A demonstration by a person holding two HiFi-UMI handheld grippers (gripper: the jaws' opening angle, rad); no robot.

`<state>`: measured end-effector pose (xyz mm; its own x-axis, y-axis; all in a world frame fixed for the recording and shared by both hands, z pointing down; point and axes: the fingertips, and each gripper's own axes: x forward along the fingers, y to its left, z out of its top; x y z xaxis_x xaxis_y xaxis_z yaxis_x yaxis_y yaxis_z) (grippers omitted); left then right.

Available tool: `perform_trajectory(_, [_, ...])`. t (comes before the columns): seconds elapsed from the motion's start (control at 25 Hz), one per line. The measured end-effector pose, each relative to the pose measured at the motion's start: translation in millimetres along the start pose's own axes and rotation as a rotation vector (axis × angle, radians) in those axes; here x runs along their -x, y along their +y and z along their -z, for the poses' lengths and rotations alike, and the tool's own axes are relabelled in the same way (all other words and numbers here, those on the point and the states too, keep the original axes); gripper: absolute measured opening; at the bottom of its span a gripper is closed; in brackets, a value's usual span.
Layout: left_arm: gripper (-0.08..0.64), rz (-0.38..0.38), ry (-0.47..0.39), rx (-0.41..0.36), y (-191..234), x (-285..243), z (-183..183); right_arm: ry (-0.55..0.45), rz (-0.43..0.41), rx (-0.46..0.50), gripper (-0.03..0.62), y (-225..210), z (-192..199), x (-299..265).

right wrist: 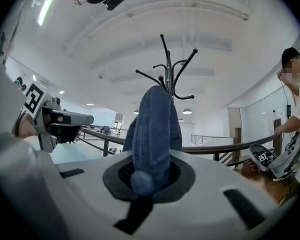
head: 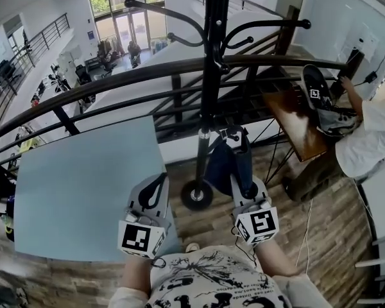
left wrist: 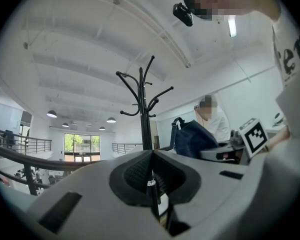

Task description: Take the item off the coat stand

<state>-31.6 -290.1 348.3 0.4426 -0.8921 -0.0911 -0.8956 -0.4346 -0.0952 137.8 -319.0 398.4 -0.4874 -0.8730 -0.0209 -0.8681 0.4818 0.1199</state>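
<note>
Dark blue fabric bag [head: 226, 162], clear of the hooks and hanging just beside the pole of the black coat stand [head: 208, 76]. Its fabric is pinched between the closed jaws of the right gripper [right wrist: 145, 179]. The left gripper [left wrist: 151, 169] has its jaws together with nothing between them, over the edge of a pale blue table [head: 83, 185]. Each gripper's cube bears black-and-white square markers. Shirt lettering is cut off and unreadable. A dark railing [head: 115, 82] lies beyond.
</note>
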Motion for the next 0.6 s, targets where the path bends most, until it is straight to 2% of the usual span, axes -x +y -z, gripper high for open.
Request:
perform_trajectory(0.24, [0.005, -0.005, -0.005, 0.003, 1.2, -0.3, -1.1, -0.021, -0.029, 0.019, -0.002, 6.3, -11.4, -6.6])
perform_trajectory(0.6, [0.005, -0.018, 0.014, 0.014, 5.6, 11.2, 3.8, -0.048, -0.029, 0.010, -0.002, 11.7, -22.6, -3.1])
